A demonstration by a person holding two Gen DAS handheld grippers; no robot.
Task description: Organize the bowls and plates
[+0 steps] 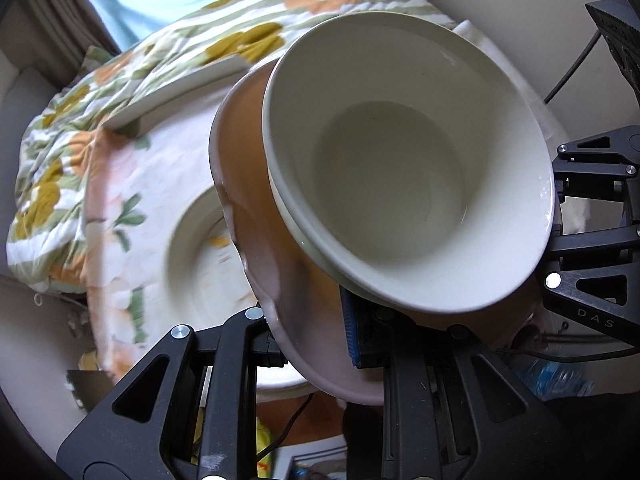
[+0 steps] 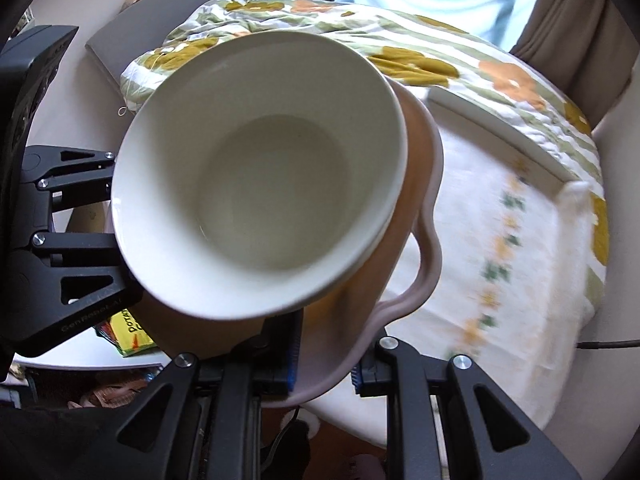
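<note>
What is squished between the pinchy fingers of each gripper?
The wavy rim of the pink plate. The left gripper pinches it in the left wrist view, the right gripper in the right wrist view. White bowls sit on it.

The white bowl [image 1: 400, 168] hides most of the pink dish [image 1: 256, 240] under it, so I cannot see the middle of the dish. A second white rim peeks out under the bowl, but I cannot tell what lies below it. The dish also hides part of the plate [image 1: 200, 248] on the cloth [image 1: 120, 184] in my left view. That plate and the cloth look smeared and fuzzy. In my right view the cloth's flower pattern [image 2: 496, 264] is blurry too. My left hand-held gripper [image 1: 316, 344] is partly covered by the dish rim. The yellow packet [image 2: 128, 332] has words too small and cut off to read.
</note>
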